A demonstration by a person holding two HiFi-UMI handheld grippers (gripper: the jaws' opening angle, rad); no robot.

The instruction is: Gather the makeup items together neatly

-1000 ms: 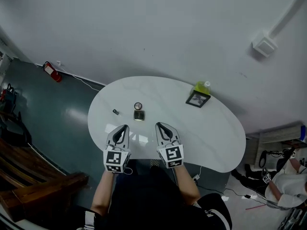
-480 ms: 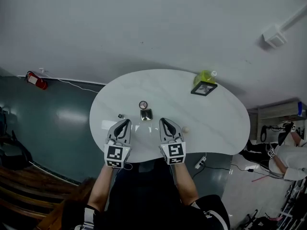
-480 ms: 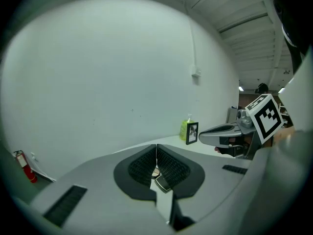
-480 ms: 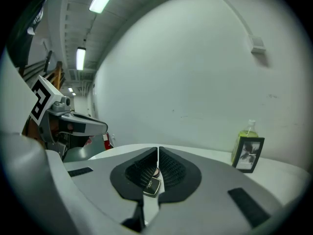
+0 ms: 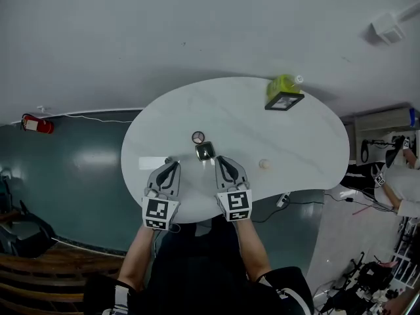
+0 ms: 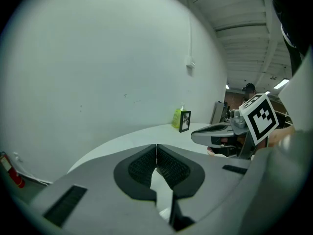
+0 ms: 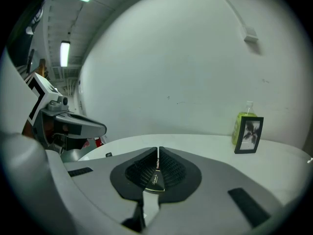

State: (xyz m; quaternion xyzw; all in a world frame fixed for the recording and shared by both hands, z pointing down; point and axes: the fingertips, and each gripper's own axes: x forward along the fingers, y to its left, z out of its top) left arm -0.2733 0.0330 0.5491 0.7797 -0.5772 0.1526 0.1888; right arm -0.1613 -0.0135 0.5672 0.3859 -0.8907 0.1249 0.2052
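Left gripper [image 5: 172,166] and right gripper [image 5: 219,159] sit just short of square compact [image 5: 205,151], fingers closed, empty; best open right gripper's fingers wide before reaching it.

Closed left hand-held gripper [image 6: 156,150] over white table [image 6: 132,140], framed photo [image 6: 185,121] beyond

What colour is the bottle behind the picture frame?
Yellow-green bottle; clearest in the right gripper view.
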